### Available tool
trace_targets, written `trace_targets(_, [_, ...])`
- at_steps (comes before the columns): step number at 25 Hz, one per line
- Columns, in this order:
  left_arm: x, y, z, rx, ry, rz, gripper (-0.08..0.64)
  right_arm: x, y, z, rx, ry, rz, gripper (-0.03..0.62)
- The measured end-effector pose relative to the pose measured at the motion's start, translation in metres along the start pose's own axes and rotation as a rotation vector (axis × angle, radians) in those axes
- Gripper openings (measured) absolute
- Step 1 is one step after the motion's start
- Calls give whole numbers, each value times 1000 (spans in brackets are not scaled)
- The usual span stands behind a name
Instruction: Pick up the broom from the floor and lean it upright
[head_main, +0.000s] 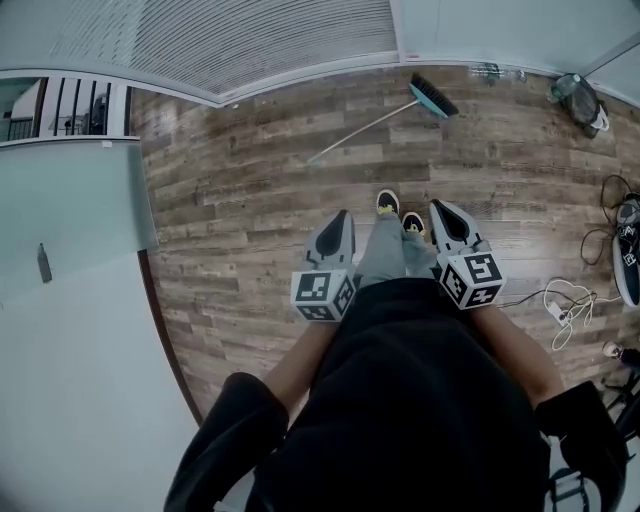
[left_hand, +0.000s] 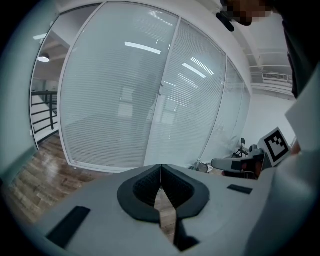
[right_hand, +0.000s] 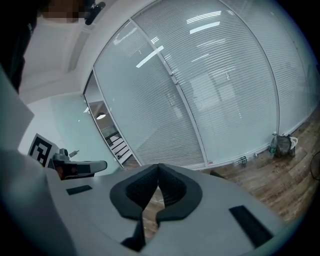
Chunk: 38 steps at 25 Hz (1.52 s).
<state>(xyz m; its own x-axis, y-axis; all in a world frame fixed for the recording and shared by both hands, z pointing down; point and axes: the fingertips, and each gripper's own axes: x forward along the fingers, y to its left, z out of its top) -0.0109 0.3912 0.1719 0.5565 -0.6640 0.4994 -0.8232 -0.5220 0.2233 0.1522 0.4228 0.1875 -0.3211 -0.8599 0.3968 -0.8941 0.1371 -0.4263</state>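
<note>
The broom lies flat on the wooden floor near the far glass wall, with its teal head (head_main: 432, 97) to the right and its pale handle (head_main: 355, 130) running down-left. I stand some way short of it, and my shoes (head_main: 388, 203) point toward it. My left gripper (head_main: 342, 215) and right gripper (head_main: 438, 206) are held side by side in front of my body, both well above the floor and apart from the broom. The left gripper (left_hand: 160, 168) has its jaws together with nothing between them. The right gripper (right_hand: 158, 167) is likewise shut and empty.
A glass partition with blinds (head_main: 270, 40) runs along the far side. A stair railing (head_main: 70, 108) shows at far left beside a pale wall panel (head_main: 70, 210). A dark bag (head_main: 578, 97) sits at far right, with cables and a power strip (head_main: 560, 305) and a shoe (head_main: 630, 255) along the right.
</note>
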Motion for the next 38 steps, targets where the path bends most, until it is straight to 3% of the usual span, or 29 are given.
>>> trace_targets(9, [26, 10, 7, -14, 31, -35, 23, 19, -11, 3, 26, 24, -46, 14])
trace_targets(16, [45, 48, 32, -25, -11, -19, 23, 65, 0, 27, -44, 26, -27, 14])
trace_targets(18, [50, 58, 46, 12, -39, -29, 23, 80, 3, 39, -69, 19, -27, 14])
trace_targets(22, [57, 69, 77, 165, -118, -70, 21, 108, 13, 57, -119, 13, -28, 14])
trace_targets(24, [64, 78, 86, 189, -120, -82, 21, 119, 20, 63, -137, 13, -27, 14])
trace_targets(30, [86, 97, 114, 153, -143, -135, 21, 142, 37, 69, -173, 19, -1, 14])
trace_targets(38, [117, 106, 137, 97, -172, -154, 21, 166, 20, 90, -157, 23, 1, 14])
